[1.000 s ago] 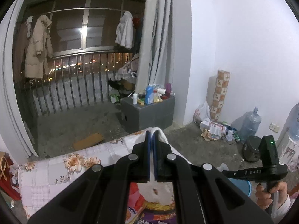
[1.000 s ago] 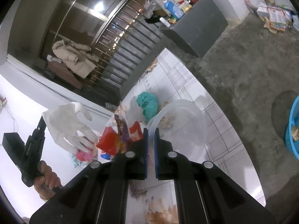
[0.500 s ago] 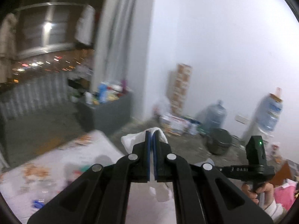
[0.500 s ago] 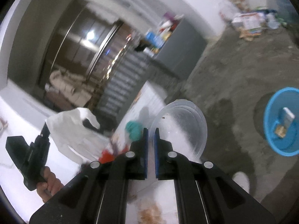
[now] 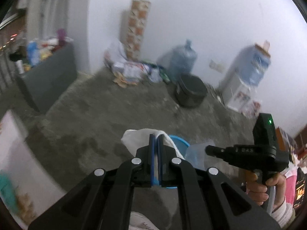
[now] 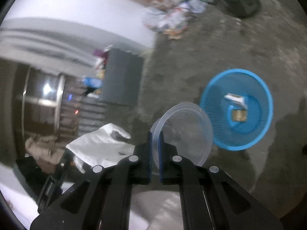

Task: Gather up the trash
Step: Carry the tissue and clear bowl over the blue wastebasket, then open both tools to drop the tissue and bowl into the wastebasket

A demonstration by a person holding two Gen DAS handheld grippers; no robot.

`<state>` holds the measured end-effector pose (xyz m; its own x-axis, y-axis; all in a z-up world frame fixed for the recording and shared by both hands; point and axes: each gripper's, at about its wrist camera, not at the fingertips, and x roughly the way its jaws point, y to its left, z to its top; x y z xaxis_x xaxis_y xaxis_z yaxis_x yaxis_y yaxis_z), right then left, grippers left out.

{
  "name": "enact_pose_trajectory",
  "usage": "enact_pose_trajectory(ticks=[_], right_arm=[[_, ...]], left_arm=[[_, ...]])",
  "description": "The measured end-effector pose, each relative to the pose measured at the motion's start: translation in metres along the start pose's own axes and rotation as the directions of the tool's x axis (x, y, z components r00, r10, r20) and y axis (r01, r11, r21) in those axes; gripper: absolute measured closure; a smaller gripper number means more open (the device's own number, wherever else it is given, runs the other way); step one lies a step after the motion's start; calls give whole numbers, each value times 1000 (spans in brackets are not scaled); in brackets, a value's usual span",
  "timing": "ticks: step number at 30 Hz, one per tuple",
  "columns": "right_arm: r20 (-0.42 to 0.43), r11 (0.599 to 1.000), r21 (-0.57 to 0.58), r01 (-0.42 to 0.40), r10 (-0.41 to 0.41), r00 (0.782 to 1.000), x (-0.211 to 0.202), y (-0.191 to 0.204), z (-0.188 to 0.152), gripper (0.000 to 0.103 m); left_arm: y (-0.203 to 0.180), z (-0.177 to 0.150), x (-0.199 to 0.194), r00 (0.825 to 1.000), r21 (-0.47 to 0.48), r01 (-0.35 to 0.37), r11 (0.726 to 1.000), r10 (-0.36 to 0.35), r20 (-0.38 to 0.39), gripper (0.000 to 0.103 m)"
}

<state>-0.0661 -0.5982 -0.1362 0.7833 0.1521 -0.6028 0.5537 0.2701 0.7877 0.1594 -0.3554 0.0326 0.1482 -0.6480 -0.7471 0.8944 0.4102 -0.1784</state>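
Note:
My left gripper (image 5: 155, 137) is shut on a crumpled white glove (image 5: 134, 140), which hangs over the concrete floor. My right gripper (image 6: 155, 134) is shut on the rim of a clear plastic bowl (image 6: 186, 132). A blue mesh basket (image 6: 255, 134) stands on the floor right of the bowl, with a small carton and a scrap inside. In the left wrist view the basket's blue rim (image 5: 179, 140) shows just behind the glove, and the right gripper's body (image 5: 255, 153) with the bowl (image 5: 195, 153) sits to the right. The white glove (image 6: 99, 145) shows at lower left in the right wrist view.
A black round pot (image 5: 191, 92), a large water jug (image 5: 182, 59), a water dispenser (image 5: 247, 72) and a heap of papers (image 5: 130, 71) line the white wall. A grey block (image 5: 49, 76) with bottles stands at left. The table's patterned cloth (image 5: 15, 153) is at the left edge.
Both grippers swung away from the table toward the floor and tipped downward. The blue basket has come into view close under the glove and bowl. Both grips are unchanged.

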Motion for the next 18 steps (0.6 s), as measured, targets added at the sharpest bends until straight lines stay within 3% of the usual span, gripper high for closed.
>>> enact_pose_trajectory(ticks=[4,7,8,9,11,14,18], right_arm=[[-21,996,77,36,-35,999,21,-32,23,91],[-69,982,185,42,-30,997,54,-74,40,33],[-78,973,226,46,-29,997,63,-86,41,31],[-102,960,276,47,-19,995,77,-104,43,31],[-141,924,376,68,-16,990,96,-136,40,31],[-132,866,498,49,20,991,105,-173,27,31],[-32,828,533,-175,227,973,104,-172,22,30]], left_arm=[[-21,7,52,997,42,30,999,-27,-68,100],[-33,8,97,989,69,17,997,-7,-148,88],[-35,6,111,985,67,8,998,4,-173,74],[-36,5,120,982,63,10,998,2,-189,67],[-37,2,126,980,57,9,998,3,-197,66],[-37,-1,121,981,54,14,998,-3,-192,60],[-35,0,110,987,79,0,997,13,-162,53]])
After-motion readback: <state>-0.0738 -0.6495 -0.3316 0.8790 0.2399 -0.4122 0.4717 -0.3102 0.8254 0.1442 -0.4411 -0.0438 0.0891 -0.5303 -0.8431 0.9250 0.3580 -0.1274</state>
